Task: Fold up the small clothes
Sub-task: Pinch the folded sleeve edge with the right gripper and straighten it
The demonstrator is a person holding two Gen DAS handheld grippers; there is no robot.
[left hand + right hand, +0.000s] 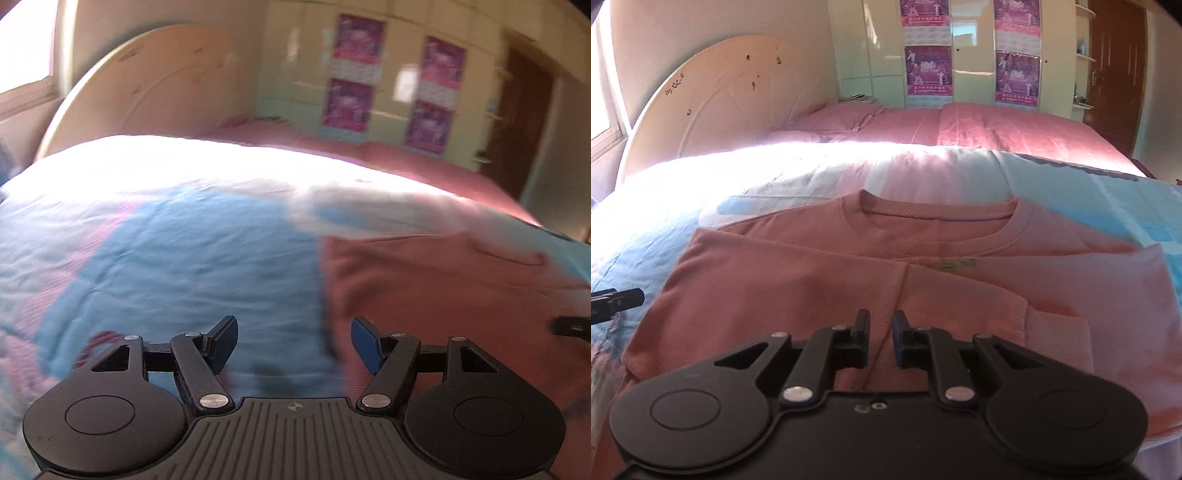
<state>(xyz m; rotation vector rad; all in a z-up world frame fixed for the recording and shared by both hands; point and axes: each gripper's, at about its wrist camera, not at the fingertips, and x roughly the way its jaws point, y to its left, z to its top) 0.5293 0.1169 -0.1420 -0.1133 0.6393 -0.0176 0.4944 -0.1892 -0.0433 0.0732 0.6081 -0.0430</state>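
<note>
Pink sweatshirt lies flat on a bed, neck opening away from the cameras, with both sleeves already folded in across the chest so their cuffs nearly meet at the middle. It looks like soft, light knit cotton that will drape and sag when lifted, not slippery, with nothing to break; the ribbed hem and the outer side edges look like the firmest places to pinch, and the bottom hem nearest the cameras seems the natural hold for folding upward. Right gripper hovers low over the middle of the sweatshirt, its jaws nearly together with a narrow gap, gripping nothing. Left gripper sits at the sweatshirt's left edge, jaws spread wide and empty; this view is blurred. Beneath lies a quilt in pale blue, white and pink, soft and slightly wrinkled, so it will give under pressure. Beyond are a pink blanket, a curved cream headboard, a pale wardrobe with purple posters, and a brown door. Strong sunlight crosses the bed.
</note>
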